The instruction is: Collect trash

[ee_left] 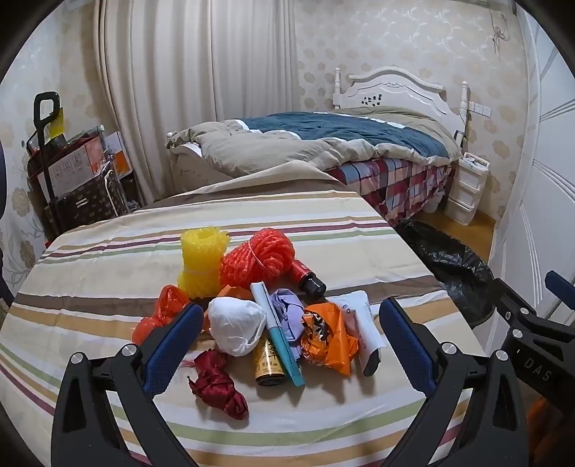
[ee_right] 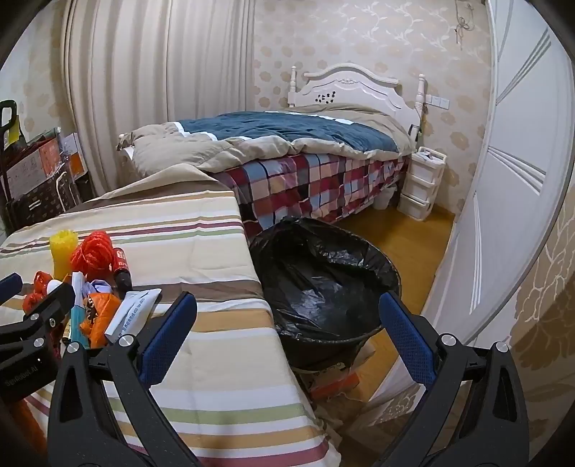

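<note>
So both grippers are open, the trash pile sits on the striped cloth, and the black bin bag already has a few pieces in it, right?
Not quite. The right wrist view shows the black bin bag with nothing in it. The rest holds: left gripper and right gripper are open, and the trash pile sits on the striped cloth.

A bedroom with beige floral wallpaper (ee_right: 359, 32) is glowing under warm indoor light. Long pale curtains (ee_left: 187, 72) are hanging along the back wall. A bed with a white carved headboard (ee_left: 395, 88) is sitting in the far corner, a blue and tan quilt (ee_right: 273, 134) lying over a checked sheet (ee_right: 305, 183). A small white drawer unit (ee_right: 418, 183) is standing beside it on the yellowish wooden floor (ee_right: 413, 244). Stacked boxes (ee_left: 75, 169) are crowding the left corner. White panelled doors (ee_right: 514, 179) are lining the right side.
</note>
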Demonstrator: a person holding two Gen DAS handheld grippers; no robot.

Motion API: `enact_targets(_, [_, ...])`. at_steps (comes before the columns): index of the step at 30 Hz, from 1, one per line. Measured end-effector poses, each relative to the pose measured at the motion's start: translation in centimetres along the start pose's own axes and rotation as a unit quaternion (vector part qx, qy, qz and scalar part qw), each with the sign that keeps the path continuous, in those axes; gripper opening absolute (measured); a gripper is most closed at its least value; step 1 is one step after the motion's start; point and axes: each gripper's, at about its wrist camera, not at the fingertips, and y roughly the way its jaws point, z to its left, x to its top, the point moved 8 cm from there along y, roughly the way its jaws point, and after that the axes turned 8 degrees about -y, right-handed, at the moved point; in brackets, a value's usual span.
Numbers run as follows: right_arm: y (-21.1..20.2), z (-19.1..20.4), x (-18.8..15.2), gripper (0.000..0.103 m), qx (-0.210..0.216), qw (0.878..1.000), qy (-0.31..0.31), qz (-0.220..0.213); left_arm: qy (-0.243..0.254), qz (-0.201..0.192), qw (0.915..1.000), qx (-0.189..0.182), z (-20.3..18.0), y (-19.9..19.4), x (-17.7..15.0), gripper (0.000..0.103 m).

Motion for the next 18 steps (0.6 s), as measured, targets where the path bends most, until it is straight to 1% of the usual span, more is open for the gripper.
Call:
enact_targets(7, [0.24,-0.03,0.06,0.099,-0.002,1.000,0.003,0.005,-0.002,-0.002,1.0000,-0.001,0.14,0.32,0.44,0.097])
enact_targets(8, [-0.07,-0.22,0.14,0.099,0.000,1.000,0.004,-0.001,-0.003,-0.001,1.0000,-0.001,0.22,0.46,0.52,0.097])
enact_targets(10, [-0.30,-0.57,0.21,0.099,0.002,1.000,0.005,-0.002,0.003,-0.011,0.9999,0.003,-0.07,-0.03,-0.08,0.097])
enact_targets(18, [-0.06,-0.35,0.17,0.099,0.004,1.000,0.008,0.000,0.003,-0.009,1.0000,0.003,0.27,-0.04,-0.02,0.097])
